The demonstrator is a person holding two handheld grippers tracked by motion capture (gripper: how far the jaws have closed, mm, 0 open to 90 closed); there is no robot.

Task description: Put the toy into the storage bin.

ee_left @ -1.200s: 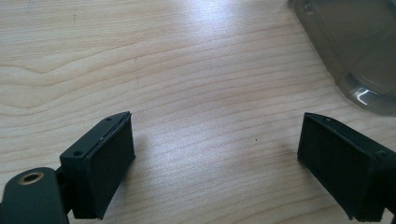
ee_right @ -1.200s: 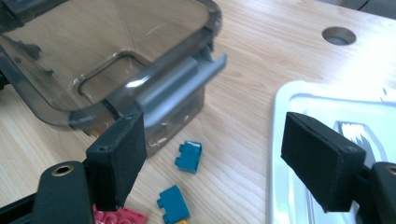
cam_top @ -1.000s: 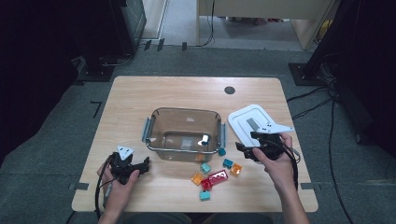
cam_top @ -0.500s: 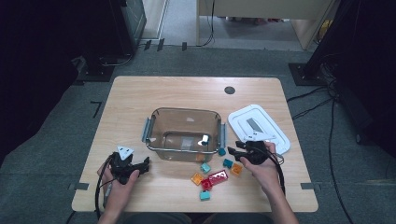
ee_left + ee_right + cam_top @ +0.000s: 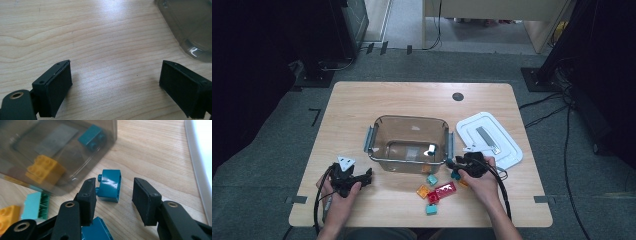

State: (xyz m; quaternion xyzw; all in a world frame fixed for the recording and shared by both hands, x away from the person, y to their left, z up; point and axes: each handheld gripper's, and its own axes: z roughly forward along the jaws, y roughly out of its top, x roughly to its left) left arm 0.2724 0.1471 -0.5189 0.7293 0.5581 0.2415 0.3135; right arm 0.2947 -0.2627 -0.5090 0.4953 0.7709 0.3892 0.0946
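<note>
Left claw (image 5: 368, 176) is sitting at about 7 o'clock on the surface (image 5: 362, 107), jaws spread wide over bare wood, gripping nothing. It's idling just beside the near-left corner of the clear bin (image 5: 409, 144).

Loose bricks are lying at 6 o'clock in front of the bin: an orange brick (image 5: 422, 190), a red brick (image 5: 445, 190), and teal pieces near them. In the right gripper view a yellow brick (image 5: 45, 168) and a dark teal brick (image 5: 93, 137) are showing through the bin wall; I can't tell if they're inside or behind it.

Right claw (image 5: 451, 163) is hovering at about 5 o'clock, jaws partly spread and straddling the teal arch brick (image 5: 110, 185) next to the bin's near-right corner. One jaw is looking close to touching it, the other is well clear. Not gripped yet.

White lid (image 5: 489, 138) is lying off the bin at 3 o'clock.

My read: the step is picking bricks to load the bin. Next move is calling for centring on the arch brick, closing, then lifting over the rim.
</note>
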